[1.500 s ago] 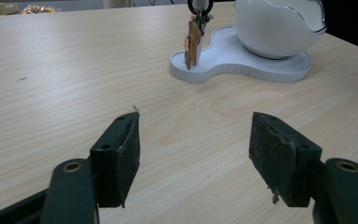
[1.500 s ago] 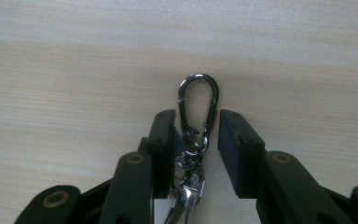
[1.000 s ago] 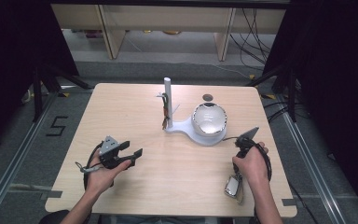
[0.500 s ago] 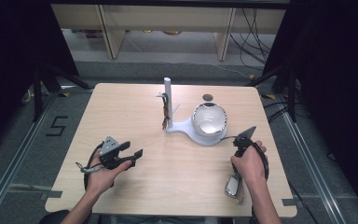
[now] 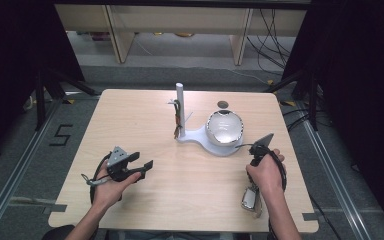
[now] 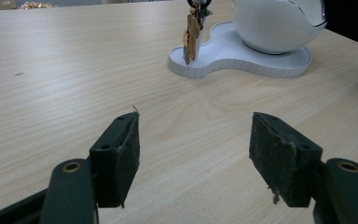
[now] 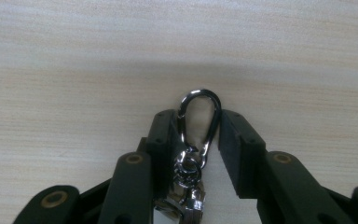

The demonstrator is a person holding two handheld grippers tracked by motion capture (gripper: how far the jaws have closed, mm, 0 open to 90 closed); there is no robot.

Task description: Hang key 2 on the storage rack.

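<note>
A: Two grippers work a pale wooden table (image 5: pixel 130 115). At about 8 o'clock from the table's centre, the left gripper (image 5: pixel 141 170) sits in the person's left hand (image 5: pixel 107 187), jaws spread wide with nothing between the pads (image 6: pixel 126 149), only bare wood.

B: And beyond it?

A: At 12 o'clock, a white stand (image 5: pixel 207 140) with an upright post (image 5: pixel 179 107); a small brown charm (image 6: pixel 191 39) hangs beside the post, and a white rounded bowl (image 5: pixel 225 127) rests on the stand's right lobe.

B: The right side?

A: At 4 o'clock the right gripper (image 7: pixel 198 133), in the right hand (image 5: pixel 265 172), points down at the wood. Its jaws stand narrowly apart around a silver clasp (image 7: pixel 199 126); both pads touch the loop's sides, and the clasp's top pokes out past the tips. A swivel and a metal piece (image 5: pixel 250 198) trail toward the wrist.

B: Any change from a second ago?

A: Little. The left gripper holds its place and spread. The right hand has edged slightly toward the person, away from the stand; the stand has not shifted.

B: Room to move?

A: Open wood lies between the two grippers and ahead of the left one. The right gripper is near the table's right edge, the left well inside the left edge.
</note>
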